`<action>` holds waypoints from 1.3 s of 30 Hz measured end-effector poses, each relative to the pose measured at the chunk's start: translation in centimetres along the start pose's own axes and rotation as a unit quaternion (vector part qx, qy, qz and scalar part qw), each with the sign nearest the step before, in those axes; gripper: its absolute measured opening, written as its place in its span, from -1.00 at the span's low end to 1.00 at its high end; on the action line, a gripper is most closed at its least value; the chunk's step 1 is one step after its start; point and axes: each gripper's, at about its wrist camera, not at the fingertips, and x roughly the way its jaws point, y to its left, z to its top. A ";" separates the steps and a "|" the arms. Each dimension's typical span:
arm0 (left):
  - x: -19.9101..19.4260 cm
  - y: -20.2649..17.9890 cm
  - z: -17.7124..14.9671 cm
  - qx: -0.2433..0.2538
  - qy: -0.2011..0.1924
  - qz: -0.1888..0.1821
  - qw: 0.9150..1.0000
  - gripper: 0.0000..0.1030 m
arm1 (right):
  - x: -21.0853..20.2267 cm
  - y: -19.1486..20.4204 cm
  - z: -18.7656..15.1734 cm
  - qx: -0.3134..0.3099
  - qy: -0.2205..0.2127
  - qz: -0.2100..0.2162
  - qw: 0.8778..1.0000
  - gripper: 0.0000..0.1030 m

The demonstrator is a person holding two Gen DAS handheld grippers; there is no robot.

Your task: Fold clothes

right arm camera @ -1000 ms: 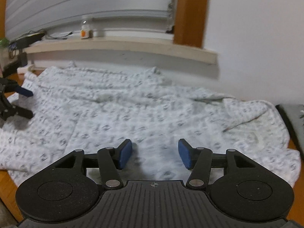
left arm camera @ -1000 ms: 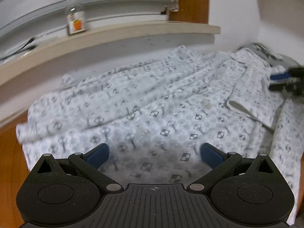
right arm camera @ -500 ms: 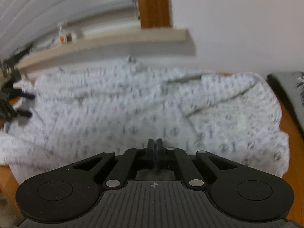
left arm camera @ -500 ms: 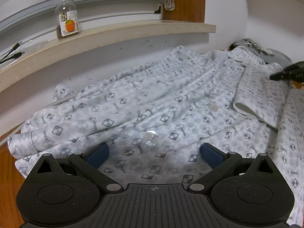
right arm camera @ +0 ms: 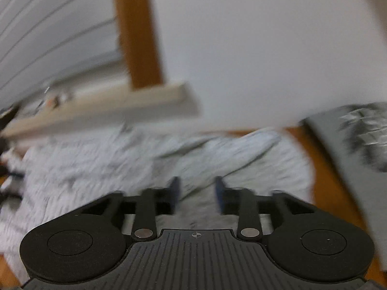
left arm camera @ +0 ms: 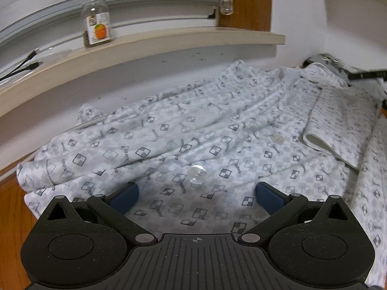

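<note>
Our left gripper (left arm camera: pixel 197 197) hung low over the patterned shirt (left arm camera: pixel 193 130), its jaws spread wide with nothing between them and a clear button (left arm camera: pixel 197 173) lying on the cloth just ahead. The shirt lay rumpled across the wooden table (left arm camera: pixel 9 207), a folded flap (left arm camera: pixel 338 130) turned over toward its right side. Beyond it, only this sharp view let us read the pale ledge (left arm camera: pixel 145 48) along the wall, the jar with an orange on its label (left arm camera: pixel 96 27) standing on it, and two dark cable ends (left arm camera: pixel 29 60) at the ledge's left. At the far right edge a dark tip of our right gripper (left arm camera: pixel 367 74) showed above the cloth.

The right wrist view was smeared by blur. There our right gripper (right arm camera: pixel 197 192) had its jaws partly apart, empty, over the shirt (right arm camera: pixel 96 169). Past the shirt's edge that view alone showed bare table (right arm camera: pixel 321 169) and a grey printed item (right arm camera: pixel 358 145) at the right, with the ledge (right arm camera: pixel 108 111) and a brown upright frame (right arm camera: pixel 137 31) behind.
</note>
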 end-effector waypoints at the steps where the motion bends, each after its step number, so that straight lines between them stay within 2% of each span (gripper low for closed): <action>1: 0.0 -0.1 0.0 -0.003 0.000 0.005 1.000 1.00 | 0.9 0.3 -0.1 -0.007 0.023 0.020 1.000 -0.07; 2: 0.0 -0.1 0.0 -0.005 0.000 0.006 1.000 1.00 | 1.8 0.8 -0.1 -0.018 0.048 0.039 0.998 -0.02; 4: -0.1 0.0 -0.2 -0.007 -0.002 0.007 1.000 1.00 | 3.5 2.2 -0.2 -0.051 0.095 0.060 0.992 0.21; 6: -0.2 0.2 -0.3 -0.010 -0.002 0.007 1.000 1.00 | 4.3 3.3 -0.6 -0.081 0.117 0.059 0.988 0.24; 8: -0.3 0.4 -0.4 -0.012 -0.003 0.006 1.000 1.00 | 4.0 3.8 -0.6 -0.083 0.109 0.064 0.988 -0.06; 9: -0.3 0.4 -0.4 -0.012 -0.003 0.006 1.000 1.00 | 3.8 4.0 -0.6 -0.084 0.105 0.067 0.989 -0.58; 10: -0.3 0.4 -0.4 -0.011 -0.003 0.007 1.000 1.00 | 3.3 3.7 -0.5 -0.075 0.093 0.068 0.991 -0.87; 11: -0.3 0.4 -0.4 -0.011 -0.003 0.007 1.000 1.00 | 2.7 3.4 -0.4 -0.066 0.079 0.068 0.992 -0.87; 14: -0.4 0.4 -0.4 -0.009 -0.003 0.008 1.000 1.00 | -1.1 1.4 -0.1 -0.011 -0.009 0.044 0.999 -0.88; 18: -0.8 0.1 -0.4 0.003 -0.005 0.019 1.000 1.00 | -4.4 0.7 -2.0 0.019 -0.037 -0.047 0.998 -0.88; 21: -1.6 -0.2 -0.5 0.010 -0.011 0.028 0.999 1.00 | -6.9 0.2 -3.4 0.041 -0.057 -0.115 0.991 -0.66; 22: -2.2 -0.5 -0.6 0.012 -0.017 0.033 0.999 1.00 | -7.7 0.0 -3.9 0.048 -0.064 -0.137 0.987 -0.51; 25: -5.1 -1.6 -1.0 0.009 -0.036 0.019 0.999 1.00 | -10.1 -0.4 -5.3 0.068 -0.084 -0.202 0.973 -0.36; 27: -6.9 -3.0 -1.5 0.014 -0.039 0.019 0.999 1.00 | -10.2 0.8 -5.9 0.057 -0.079 -0.177 0.979 -0.18; 30: -9.3 -5.6 -2.4 0.024 -0.040 0.025 0.999 1.00 | -10.0 3.0 -6.4 0.040 -0.070 -0.105 0.991 0.07; 33: -11.2 -7.9 -3.8 0.032 -0.039 0.018 0.999 0.83 | -9.6 5.9 -7.2 0.004 -0.053 -0.042 0.998 0.10; 36: -12.9 -9.5 -5.3 0.035 -0.028 0.007 0.999 0.17 | -9.0 8.2 -8.0 -0.033 -0.028 -0.005 0.999 0.10; 39: -14.6 -10.9 -6.7 0.047 -0.030 0.002 0.998 -0.04 | -8.7 9.3 -8.3 -0.051 -0.016 0.007 0.999 0.10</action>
